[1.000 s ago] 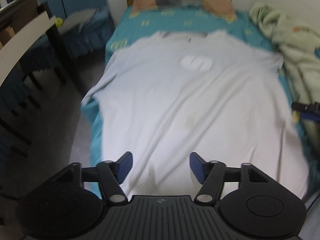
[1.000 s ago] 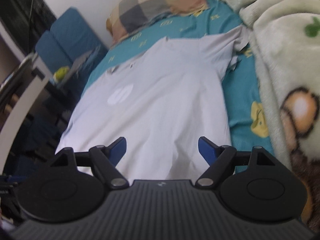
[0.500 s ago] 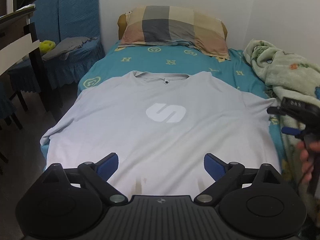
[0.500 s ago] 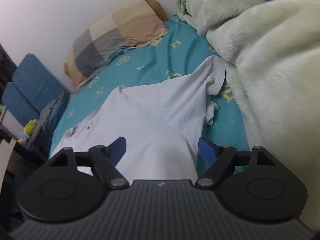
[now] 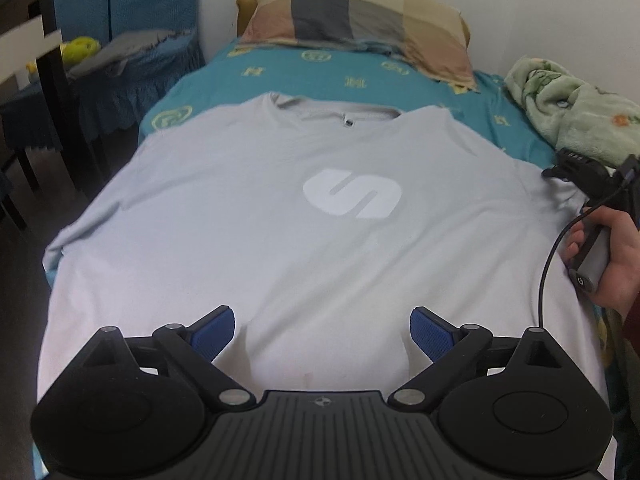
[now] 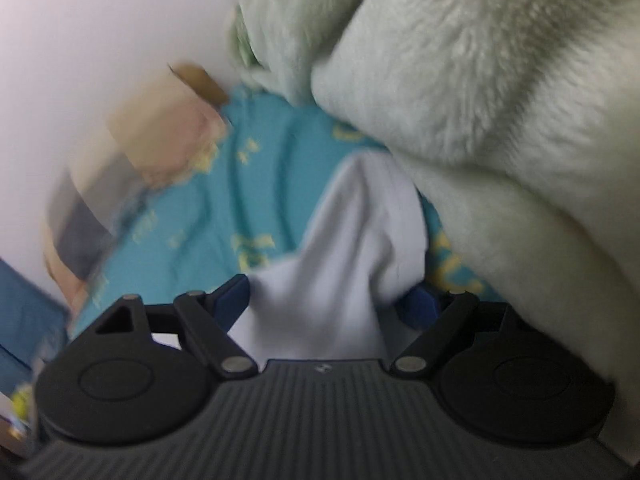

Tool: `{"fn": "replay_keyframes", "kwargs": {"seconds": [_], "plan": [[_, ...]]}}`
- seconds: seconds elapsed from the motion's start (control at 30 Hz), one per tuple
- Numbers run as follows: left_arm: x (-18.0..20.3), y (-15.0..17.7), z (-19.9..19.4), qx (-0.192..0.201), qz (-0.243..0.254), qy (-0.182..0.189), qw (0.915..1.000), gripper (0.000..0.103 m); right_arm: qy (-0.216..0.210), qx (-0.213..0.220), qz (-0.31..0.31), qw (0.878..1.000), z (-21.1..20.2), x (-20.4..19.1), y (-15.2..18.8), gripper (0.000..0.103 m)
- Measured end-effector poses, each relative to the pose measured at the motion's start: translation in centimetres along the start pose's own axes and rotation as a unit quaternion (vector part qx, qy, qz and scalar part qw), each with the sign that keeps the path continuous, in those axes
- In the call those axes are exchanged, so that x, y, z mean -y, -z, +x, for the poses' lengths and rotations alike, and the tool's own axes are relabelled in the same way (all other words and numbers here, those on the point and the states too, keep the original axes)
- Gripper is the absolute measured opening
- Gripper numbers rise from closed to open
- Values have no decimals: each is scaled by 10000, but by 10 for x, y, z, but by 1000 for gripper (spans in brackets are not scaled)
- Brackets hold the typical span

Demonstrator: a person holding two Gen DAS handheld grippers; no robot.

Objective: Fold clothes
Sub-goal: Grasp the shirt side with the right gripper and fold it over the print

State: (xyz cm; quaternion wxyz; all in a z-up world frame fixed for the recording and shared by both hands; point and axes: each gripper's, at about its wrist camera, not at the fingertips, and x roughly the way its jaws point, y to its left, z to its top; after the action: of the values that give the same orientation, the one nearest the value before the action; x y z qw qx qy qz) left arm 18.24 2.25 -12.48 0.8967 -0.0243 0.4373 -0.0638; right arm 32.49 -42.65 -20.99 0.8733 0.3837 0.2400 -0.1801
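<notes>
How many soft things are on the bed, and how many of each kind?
T-shirt: 1
Pillow: 1
Fluffy blanket: 1
Total: 3

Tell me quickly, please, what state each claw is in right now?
Left claw: open, empty, over the T-shirt hem.
Right claw: open, astride the T-shirt's sleeve, not yet clamped.

Checked pillow (image 5: 356,16), teal sheet (image 5: 360,80), green fleece blanket (image 5: 576,112), blue chairs (image 5: 124,4).
</notes>
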Motion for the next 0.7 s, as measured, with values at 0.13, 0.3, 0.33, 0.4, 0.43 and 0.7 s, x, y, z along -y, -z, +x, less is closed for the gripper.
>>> {"fn": "replay_keyframes", "kwargs": {"seconds": [0.13, 0.3, 0.33, 0.4, 0.43, 0.7], "plan": [[-15, -9, -4, 127, -284, 28, 9995, 96, 58, -92, -602, 9981, 6, -11, 0, 11], [-39, -21, -23, 352, -811, 136, 9960, 96, 146, 341, -1465, 9885, -21, -46, -7, 8], [-46, -24, -28, 404, -964, 203, 9943, 96, 157, 471, -1699, 9842, -29, -58, -7, 8], [-60, -29, -39, 536, -1206, 253, 9909, 96, 122, 739, -2180, 9731, -46, -85, -5, 8], [-67, -31, -44, 614, -1299, 245, 9893, 96, 58, 888, -2437, 9658, -57, -100, 0, 8], [-125, -40, -73, 1023, -2042, 228, 9733, 96, -857, 1170, -4382, 8871, -114, -207, 109, 8]]}}
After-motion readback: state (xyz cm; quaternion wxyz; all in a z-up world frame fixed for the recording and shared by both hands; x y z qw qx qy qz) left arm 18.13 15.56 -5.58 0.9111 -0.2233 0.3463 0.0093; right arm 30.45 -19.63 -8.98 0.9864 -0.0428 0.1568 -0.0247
